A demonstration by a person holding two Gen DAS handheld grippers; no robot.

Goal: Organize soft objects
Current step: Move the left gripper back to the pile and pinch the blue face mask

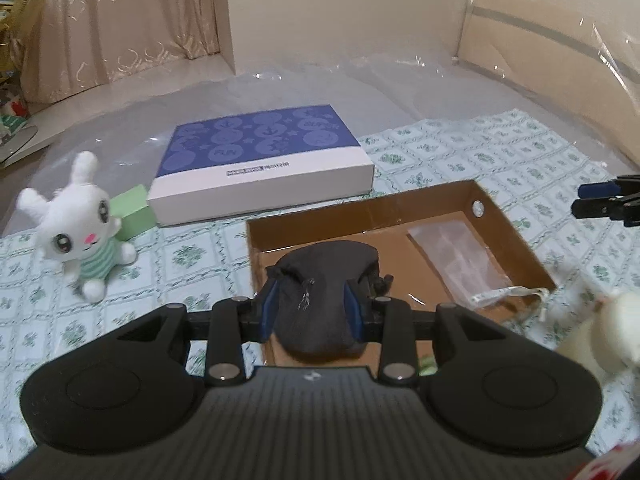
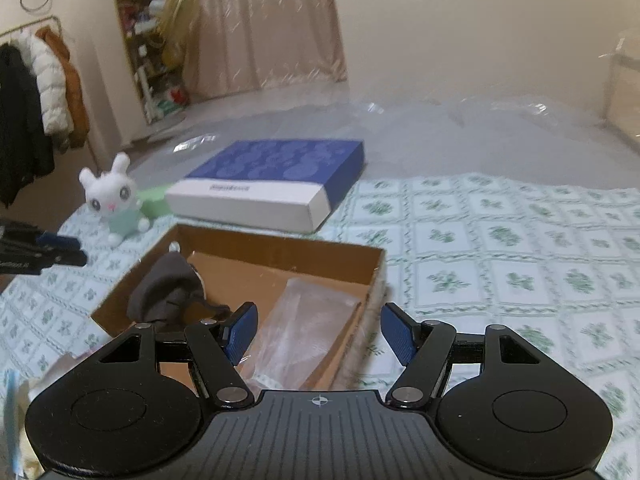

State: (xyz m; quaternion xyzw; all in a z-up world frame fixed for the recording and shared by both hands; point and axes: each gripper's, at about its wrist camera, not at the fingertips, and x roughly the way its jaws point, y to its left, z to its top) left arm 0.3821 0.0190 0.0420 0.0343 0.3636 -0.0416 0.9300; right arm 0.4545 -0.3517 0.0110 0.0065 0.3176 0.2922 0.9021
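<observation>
A limp, light dark fabric pouch [image 1: 320,300] lies in the cardboard box [image 1: 512,228] at lower centre, best pinched mid-body, between the left gripper [image 1: 310,308]'s parted fingers, while the right gripper [image 2: 318,334] gapes empty.

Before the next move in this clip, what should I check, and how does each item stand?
1. Dark pouch lying inside the cardboard box: ok.
2. Left gripper clear of the pouch: ok, the right wrist view shows them apart.
3. Right gripper open and empty: ok.
4. Bunny plush boxed: not ok, it sits on the cloth.
5. What the blurred white item is: cannot tell.
</observation>
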